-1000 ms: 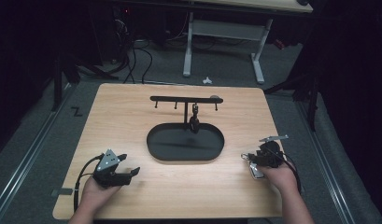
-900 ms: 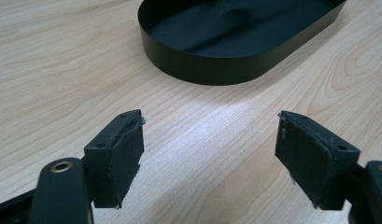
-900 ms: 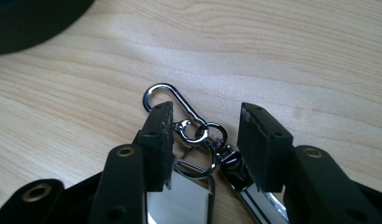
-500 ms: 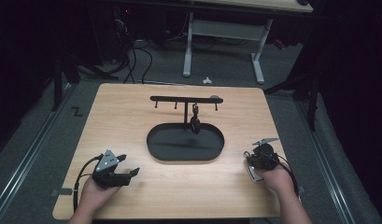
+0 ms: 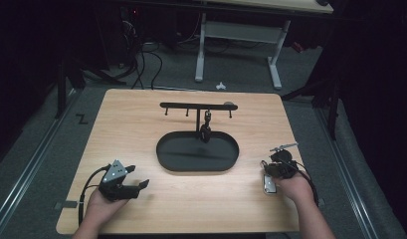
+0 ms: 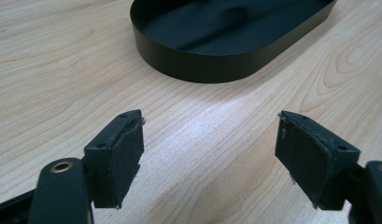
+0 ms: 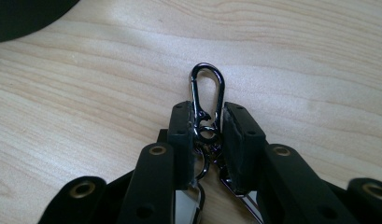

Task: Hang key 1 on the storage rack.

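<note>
Gripping a metal clip [image 7: 206, 100], the right tool [image 7: 207, 135] hides its lower end; left tool [image 6: 209, 154] gapes, empty.

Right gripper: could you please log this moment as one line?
right gripper shut on carabiner clip | left gripper open, idle | black oval tray | hook stand

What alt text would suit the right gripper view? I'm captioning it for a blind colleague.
The right gripper, its two black jaws closed, pinches the lower end of a dark metal carabiner clip, whose loop pokes out past the jaws over the pale wooden table. A black tray's edge shows at top left.
</note>
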### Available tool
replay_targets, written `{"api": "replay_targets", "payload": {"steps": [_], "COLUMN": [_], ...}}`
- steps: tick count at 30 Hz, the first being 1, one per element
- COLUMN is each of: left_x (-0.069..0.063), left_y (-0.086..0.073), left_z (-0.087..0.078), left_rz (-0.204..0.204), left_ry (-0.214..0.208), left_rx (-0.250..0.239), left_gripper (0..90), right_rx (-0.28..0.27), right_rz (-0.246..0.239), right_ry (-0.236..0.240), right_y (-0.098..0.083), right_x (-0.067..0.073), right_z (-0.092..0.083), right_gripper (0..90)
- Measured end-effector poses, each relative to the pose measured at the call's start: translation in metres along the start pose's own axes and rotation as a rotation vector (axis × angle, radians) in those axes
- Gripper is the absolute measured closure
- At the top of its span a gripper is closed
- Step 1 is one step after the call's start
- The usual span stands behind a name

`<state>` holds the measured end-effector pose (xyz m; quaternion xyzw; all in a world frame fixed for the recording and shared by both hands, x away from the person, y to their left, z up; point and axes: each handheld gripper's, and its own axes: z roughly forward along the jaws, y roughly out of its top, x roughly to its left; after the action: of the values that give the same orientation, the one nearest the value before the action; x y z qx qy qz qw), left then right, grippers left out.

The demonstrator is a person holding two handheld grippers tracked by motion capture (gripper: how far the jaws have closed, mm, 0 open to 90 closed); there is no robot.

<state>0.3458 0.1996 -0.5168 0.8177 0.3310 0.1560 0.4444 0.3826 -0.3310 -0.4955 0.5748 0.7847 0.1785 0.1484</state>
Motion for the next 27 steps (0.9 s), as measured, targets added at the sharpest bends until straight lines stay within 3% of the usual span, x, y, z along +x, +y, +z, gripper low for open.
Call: {"api": "replay_targets", "payload": {"steps": [6,18,22,27], "left_x": [0.0,-0.003,-0.004,-0.004], "left_y": [0.0,-0.001,-0.001,-0.001], "left_z": [0.0,0.0,0.0,0.0], "left_rz": [0.002,0.005,0.007,0.002], "left_ry": [-0.007,-0.019,-0.02,-0.021], "left_rx": [0.004,0.015,0.017,0.015], "left_gripper": [24.1,24.2,24.3,24.2], "right_rx": [0.013,0.05,0.062,0.134], "right_rz": [-0.008,-0.038,-0.019,-0.022], "right_ry": [-0.023,-0.04,-0.014,0.011], "right_y": [0.006,0.012,0.013,0.017], "right_x": [0.001,0.007,0.005,0.003], "right_z": [0.004,0.003,0.0,0.0], "right_gripper": [65.9,85.0,84.3,81.1]}}
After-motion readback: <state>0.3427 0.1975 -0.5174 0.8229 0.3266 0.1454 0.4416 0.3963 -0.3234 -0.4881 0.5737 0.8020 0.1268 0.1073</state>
